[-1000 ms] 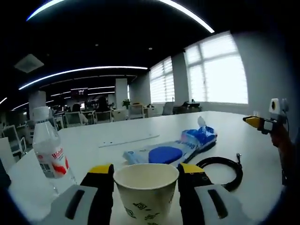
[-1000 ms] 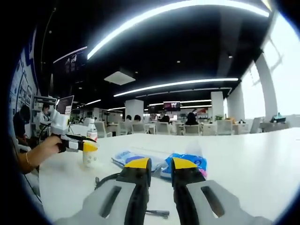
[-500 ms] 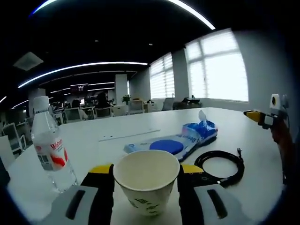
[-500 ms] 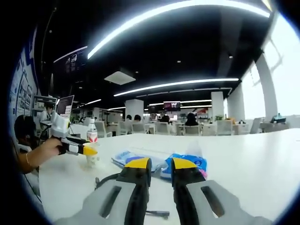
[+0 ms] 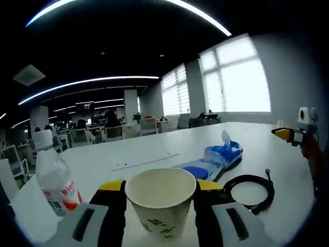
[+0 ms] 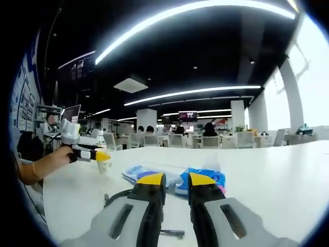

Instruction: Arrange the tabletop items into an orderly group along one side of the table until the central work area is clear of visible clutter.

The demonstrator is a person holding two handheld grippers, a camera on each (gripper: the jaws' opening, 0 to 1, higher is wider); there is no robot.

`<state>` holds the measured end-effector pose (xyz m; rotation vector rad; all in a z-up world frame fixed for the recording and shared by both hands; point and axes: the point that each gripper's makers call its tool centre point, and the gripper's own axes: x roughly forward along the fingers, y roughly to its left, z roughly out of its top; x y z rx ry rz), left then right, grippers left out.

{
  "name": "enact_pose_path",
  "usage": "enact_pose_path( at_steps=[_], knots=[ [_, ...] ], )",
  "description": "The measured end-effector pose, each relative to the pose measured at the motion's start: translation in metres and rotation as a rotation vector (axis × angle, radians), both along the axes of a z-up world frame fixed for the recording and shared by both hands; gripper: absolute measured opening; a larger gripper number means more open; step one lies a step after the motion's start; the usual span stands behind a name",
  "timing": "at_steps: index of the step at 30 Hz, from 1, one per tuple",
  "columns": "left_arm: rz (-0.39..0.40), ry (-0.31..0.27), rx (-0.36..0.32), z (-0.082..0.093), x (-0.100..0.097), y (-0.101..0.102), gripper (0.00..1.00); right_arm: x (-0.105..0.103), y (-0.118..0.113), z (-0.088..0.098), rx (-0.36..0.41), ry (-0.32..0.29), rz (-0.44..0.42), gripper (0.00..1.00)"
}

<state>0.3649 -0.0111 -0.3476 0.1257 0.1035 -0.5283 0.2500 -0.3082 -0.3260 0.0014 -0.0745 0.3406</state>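
A white paper cup (image 5: 161, 206) with a dark print sits between the yellow-tipped jaws of my left gripper (image 5: 161, 186), which is shut on it and holds it off the white table (image 5: 128, 154). In the right gripper view the left gripper (image 6: 97, 155) hangs at the left with the cup (image 6: 105, 166) under its tips. A clear water bottle (image 5: 54, 180) with a red label stands left of the cup. A blue wipes pack (image 5: 218, 158) and a coiled black cable (image 5: 253, 189) lie to the right. My right gripper (image 6: 175, 181) is shut on nothing above the cable (image 6: 117, 198).
A second flat pack (image 6: 140, 173) lies beside the blue wipes pack (image 6: 203, 177). A person's hand (image 6: 49, 163) holds the left gripper. The right gripper (image 5: 288, 135) hovers at the table's right side. Office desks and chairs fill the background.
The left gripper has risen with the cup, which now hangs clear of the table. The bottle sits lower in the left gripper view. The right gripper has stayed still.
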Motion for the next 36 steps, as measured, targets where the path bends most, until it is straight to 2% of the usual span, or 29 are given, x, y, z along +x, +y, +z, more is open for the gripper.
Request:
enact_pose_path(
  at_steps=[4,5,12,18,23,27,30,34,36],
  knots=[
    [0.008,-0.023,0.026,0.007,0.009,0.002,0.51,-0.002,0.001,-0.002,0.001,0.003,0.003,0.15],
    [0.007,-0.067,0.006,0.017,0.016,0.003,0.51,-0.004,0.001,-0.003,-0.002,0.009,0.006,0.15],
    [0.025,-0.068,0.007,0.017,0.028,0.006,0.51,-0.009,0.001,-0.005,-0.011,0.020,0.012,0.17],
    [0.017,-0.086,-0.036,0.011,0.042,0.003,0.51,-0.014,-0.003,-0.013,-0.014,0.054,-0.010,0.29],
    [0.037,-0.078,-0.040,0.006,0.054,0.007,0.51,-0.020,-0.006,-0.023,-0.033,0.087,-0.016,0.45],
    [0.043,-0.072,-0.041,0.005,0.060,0.008,0.51,-0.024,-0.004,-0.021,-0.006,0.089,-0.010,0.57],
    [0.051,-0.066,-0.037,0.000,0.064,0.009,0.51,-0.029,-0.001,-0.021,-0.021,0.090,-0.003,0.66],
    [0.079,-0.088,-0.037,-0.001,0.070,0.014,0.51,-0.038,-0.001,-0.022,-0.019,0.099,0.004,0.69],
    [0.088,-0.079,-0.054,-0.002,0.074,0.016,0.51,-0.043,-0.002,-0.022,-0.022,0.099,-0.005,0.69]
  ],
)
